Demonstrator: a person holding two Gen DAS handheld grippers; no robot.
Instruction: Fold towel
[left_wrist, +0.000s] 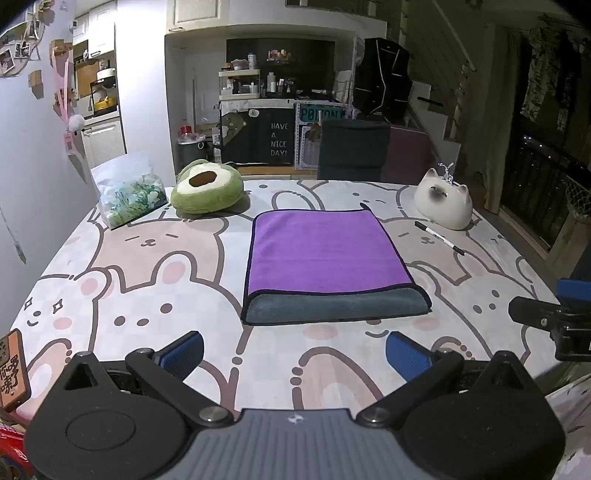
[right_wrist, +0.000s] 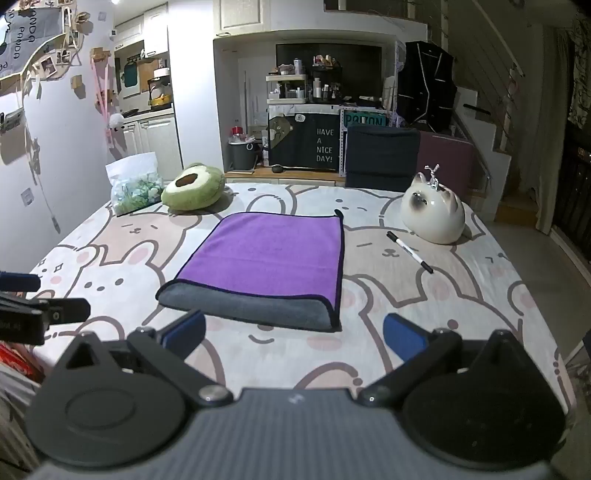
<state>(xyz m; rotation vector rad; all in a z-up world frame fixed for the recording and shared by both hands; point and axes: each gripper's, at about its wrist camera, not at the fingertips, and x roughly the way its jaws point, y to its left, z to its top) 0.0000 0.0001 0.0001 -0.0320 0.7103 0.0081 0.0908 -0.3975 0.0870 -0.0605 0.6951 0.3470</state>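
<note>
- Right, the towel (left_wrist: 325, 254) lies flat in the middle of the table (left_wrist: 147, 266), purple face up, with a grey band of its underside rolled over along the near edge.
- It already looks folded at least once, judging by that doubled, rounded near edge and the dark piping running round it.
- The left gripper (left_wrist: 293, 354) hovers short of the near edge, fingers spread wide, holding nothing.
- The right gripper (right_wrist: 293, 334) sits just beside it, likewise spread and empty, its left pad near the grey band but apart from it.
- The cloth reads as plush microfibre: soft, light, limp, likely to sag and drape once lifted, and not fragile at all.
- Slippage seems unlikely; the pile should grip the blue pads (left_wrist: 408, 354) well, though a shallow pinch may catch only the top layer.
- Best hold, one judges, is the two near corners, one per gripper, pinching through both layers.
- The pen (left_wrist: 439, 238) and the ceramic cat (left_wrist: 443, 203) sit to the right, the avocado cushion (left_wrist: 207, 192) and a bag (left_wrist: 127, 192) to the far left, all well apart from the towel.
</note>
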